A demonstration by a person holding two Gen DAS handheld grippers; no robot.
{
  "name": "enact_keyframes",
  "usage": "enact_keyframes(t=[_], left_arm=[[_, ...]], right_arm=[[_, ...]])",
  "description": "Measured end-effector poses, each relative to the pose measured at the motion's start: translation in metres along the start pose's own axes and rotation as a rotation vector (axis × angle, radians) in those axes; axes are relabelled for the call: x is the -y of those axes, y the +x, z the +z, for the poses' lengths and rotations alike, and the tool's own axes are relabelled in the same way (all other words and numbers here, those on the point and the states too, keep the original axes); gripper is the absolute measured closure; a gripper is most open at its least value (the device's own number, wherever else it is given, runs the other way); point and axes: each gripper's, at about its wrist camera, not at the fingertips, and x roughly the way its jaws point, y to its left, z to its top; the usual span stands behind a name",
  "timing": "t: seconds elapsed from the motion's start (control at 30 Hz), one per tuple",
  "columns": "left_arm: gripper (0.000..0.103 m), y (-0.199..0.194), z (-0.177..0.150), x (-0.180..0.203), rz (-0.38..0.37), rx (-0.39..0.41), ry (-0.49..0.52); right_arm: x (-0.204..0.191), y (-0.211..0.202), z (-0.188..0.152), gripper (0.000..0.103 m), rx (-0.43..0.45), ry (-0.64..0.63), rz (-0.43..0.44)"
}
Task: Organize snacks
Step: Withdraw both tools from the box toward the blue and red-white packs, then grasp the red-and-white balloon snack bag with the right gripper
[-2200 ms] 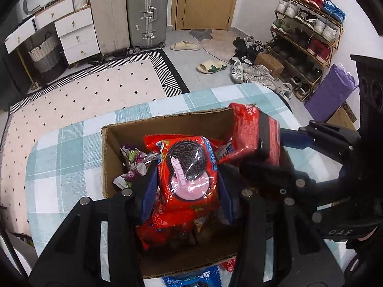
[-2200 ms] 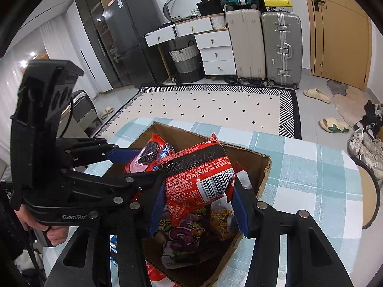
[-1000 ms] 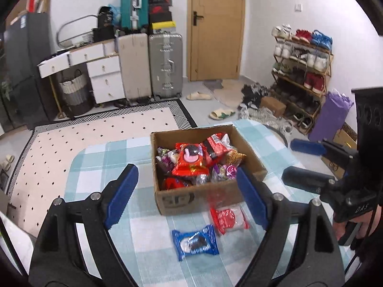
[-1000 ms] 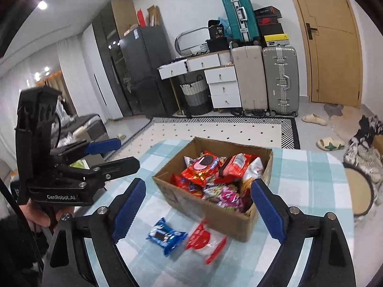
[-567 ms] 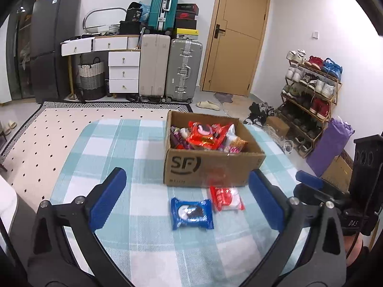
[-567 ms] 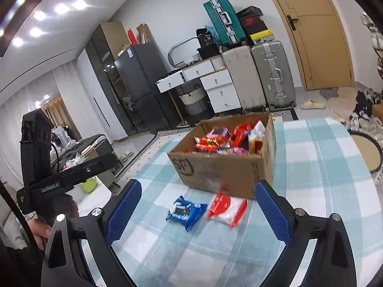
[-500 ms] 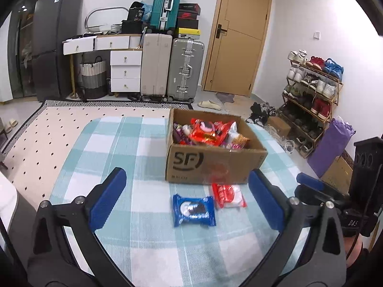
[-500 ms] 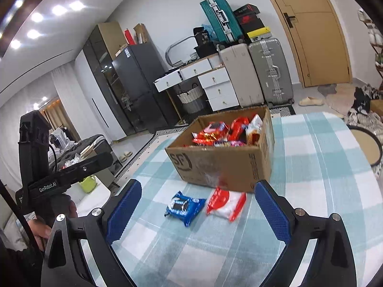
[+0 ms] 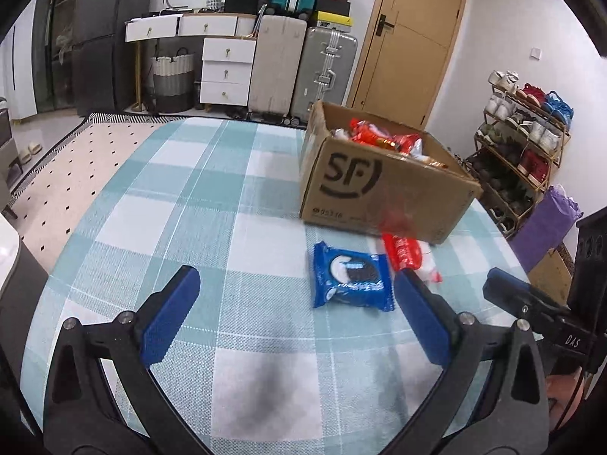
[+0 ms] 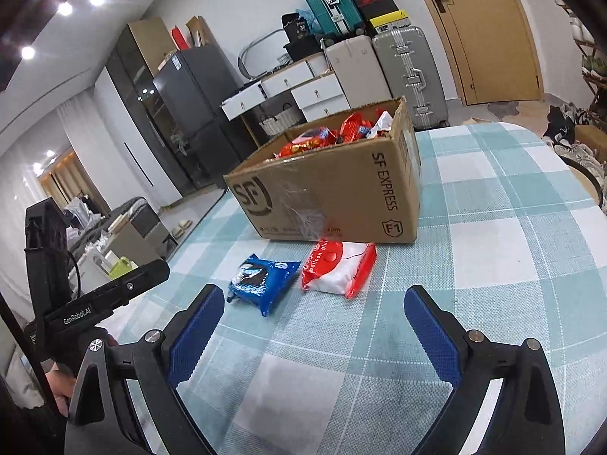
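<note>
A cardboard SF box (image 9: 383,185) (image 10: 334,193) full of snack packets stands on the checked tablecloth (image 9: 212,204). In front of it lie a blue Oreo packet (image 9: 351,276) (image 10: 261,278) and a red and white packet (image 9: 408,252) (image 10: 339,267), side by side. My left gripper (image 9: 296,303) is open and empty, low over the table, just short of the blue packet. My right gripper (image 10: 315,320) is open and empty, just short of both packets. The right gripper also shows at the right edge of the left wrist view (image 9: 531,299).
The table edge curves away at left and right. Beyond it are suitcases (image 9: 322,68), a white drawer unit (image 9: 224,72), a wooden door (image 9: 413,41), a shoe rack (image 9: 519,132) and a dark fridge (image 10: 189,113).
Both grippers let go of their packets in the box, opened, pulled back and dropped low to the table. The box now stands farther off and the two loose packets lie just ahead.
</note>
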Motion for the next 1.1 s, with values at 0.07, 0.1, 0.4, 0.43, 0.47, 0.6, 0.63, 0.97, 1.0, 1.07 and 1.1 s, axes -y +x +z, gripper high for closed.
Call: enact_keyframes(t=[0.07,0.1,0.4,0.43,0.47,0.6,0.63,0.97,1.0,1.07,1.1], left_arm=[[0.001,0.009,-0.003,-0.002,0.005,-0.013,-0.005],[0.001,0.012,-0.004,-0.004,0.005,-0.013,-0.007],[0.001,0.027,-0.014,-0.006,0.007,-0.031,0.0],[0.001,0.028,-0.015,-0.006,0.006,-0.034,-0.001],[0.001,0.029,-0.015,-0.006,0.004,-0.033,-0.001],[0.001,0.028,-0.015,-0.01,0.001,-0.025,-0.012],[0.001,0.029,-0.015,-0.01,-0.001,-0.025,-0.016],[0.001,0.034,-0.014,-0.019,-0.029,-0.03,-0.046],[0.001,0.034,-0.015,-0.019,-0.029,-0.034,-0.047],[0.001,0.035,-0.016,-0.02,-0.032,-0.036,-0.049],[0.001,0.036,-0.016,-0.02,-0.031,-0.039,-0.05]], right_arm=[[0.0,0.01,0.002,0.006,-0.014,-0.014,-0.025],[-0.001,0.017,0.003,0.006,-0.028,-0.026,-0.041],[0.002,0.074,0.017,0.017,-0.146,-0.033,-0.107],[0.003,0.08,0.019,0.02,-0.156,-0.032,-0.117],[0.003,0.085,0.02,0.02,-0.165,-0.033,-0.12],[-0.002,0.098,0.025,0.02,-0.178,-0.052,-0.139],[-0.003,0.1,0.025,0.021,-0.181,-0.057,-0.141],[-0.017,0.12,0.029,0.046,-0.205,-0.094,-0.168],[-0.019,0.122,0.029,0.049,-0.206,-0.098,-0.162],[-0.022,0.126,0.029,0.051,-0.207,-0.1,-0.154],[-0.022,0.126,0.029,0.051,-0.205,-0.096,-0.151]])
